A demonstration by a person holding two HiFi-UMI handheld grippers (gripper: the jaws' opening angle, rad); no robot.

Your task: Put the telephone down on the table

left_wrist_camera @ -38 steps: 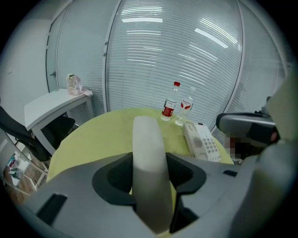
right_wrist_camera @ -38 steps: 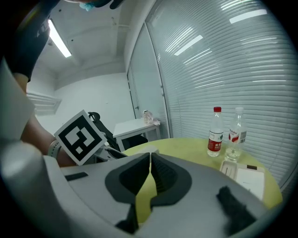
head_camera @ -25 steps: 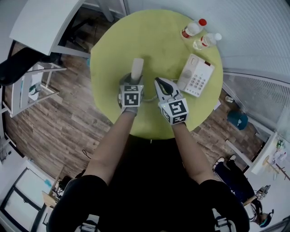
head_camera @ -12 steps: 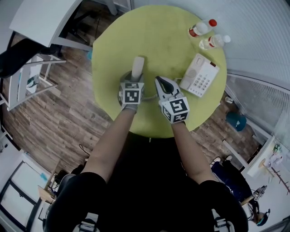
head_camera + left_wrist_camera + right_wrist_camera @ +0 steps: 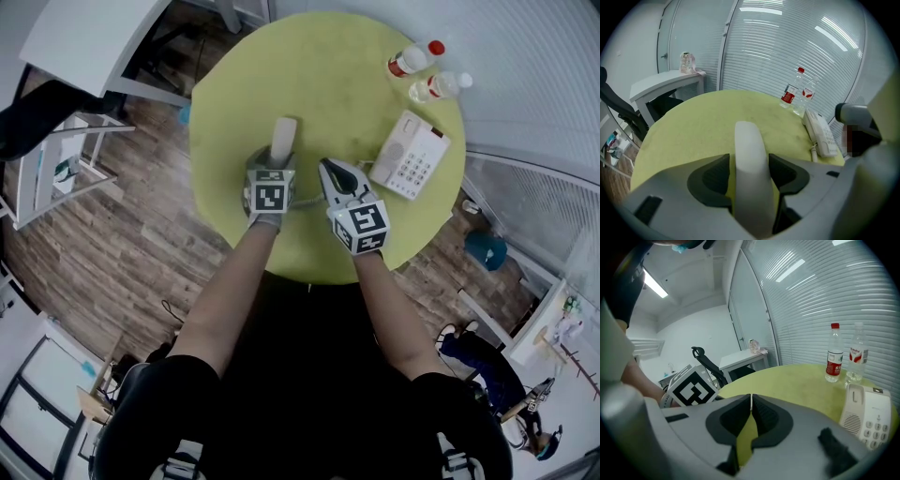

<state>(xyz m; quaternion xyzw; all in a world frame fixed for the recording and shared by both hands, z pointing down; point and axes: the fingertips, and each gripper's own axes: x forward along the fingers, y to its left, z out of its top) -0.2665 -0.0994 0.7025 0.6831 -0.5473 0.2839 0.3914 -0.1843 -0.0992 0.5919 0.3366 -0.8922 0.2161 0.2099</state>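
1. Nearest, 6 o'clock in head view: 2 bare forearms, L forearm (image 5: 230, 281) & R forearm (image 5: 384, 300), reach fwd over the near rim of 1 round yellow-green table (image 5: 309, 66). 1 gripper per hand, 2 total.
2. L gripper (image 5: 749, 158) pts down toward 12 o'clock. Jaws spread and just been opening. 1 white handset (image 5: 284, 139) sits btwn them. A sliver of table shows beside the L pad, so no squeeze on it.
3. Handset looks to lie on the table, L of centre, long axis 6–12. Its far end sticks out past the jaws toward 12.
4. R gripper (image 5: 751, 399) is just beside the L one, at its 3 o'clock. Jaw tips pressed together. A thin pale line shows btwn the tips; can't tell what it is.
5. 1 white phone base (image 5: 410, 155) w/ keypad sits at 2 o'clock of the R gripper, near the table's R rim and well apart from the handset. 1 cord (image 5: 813, 151) leaves its near end.
6. 2 bottles stand upright side by side at 12 o'clock of the base, by the far-R rim: 1 red-cap bottle (image 5: 415, 59) w/ red label, 1 clear bottle (image 5: 441, 86).
7. Past the table: 1 white desk (image 5: 84, 42) at 10 o'clock, 1 black chair (image 5: 710, 364) by it, slatted blinds (image 5: 534, 66) at 1–3 o'clock, wood floor (image 5: 122, 253) at 8–9.
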